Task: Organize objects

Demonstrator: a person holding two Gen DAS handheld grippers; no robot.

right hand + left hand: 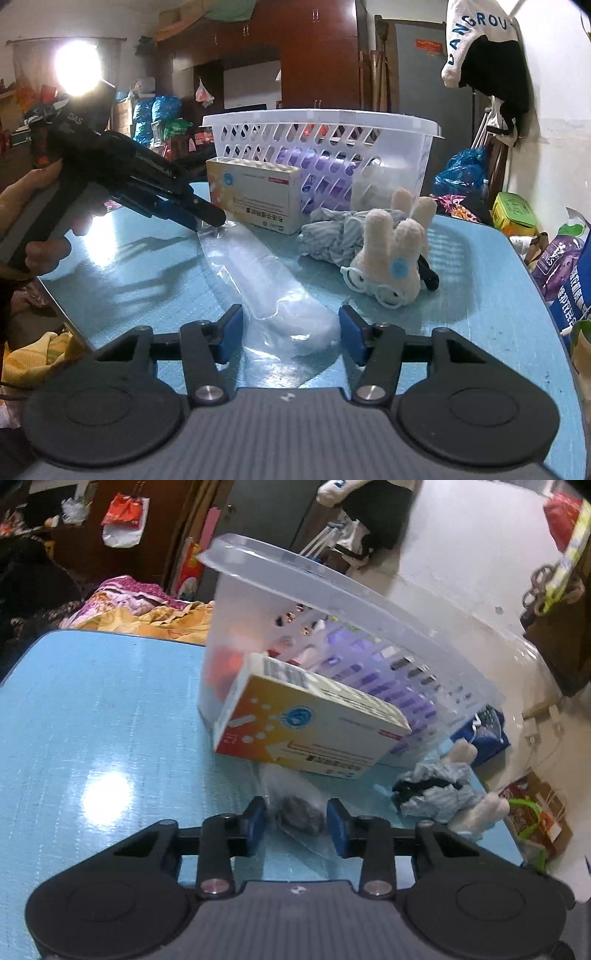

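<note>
A clear plastic bag lies on the blue table, with a dark lump at one end. My left gripper is open, its pads on either side of the dark lump; it also shows in the right wrist view with its tips at the bag's far end. My right gripper is open and empty, its pads on either side of the bag's near end. A white perforated basket stands behind, holding purple and red items. A yellow-and-white medicine box leans against it.
A plush bunny with glasses and a crumpled striped cloth lie to the right of the bag. The table's right edge borders bags and boxes on the floor. A bed with quilts lies beyond the far left edge.
</note>
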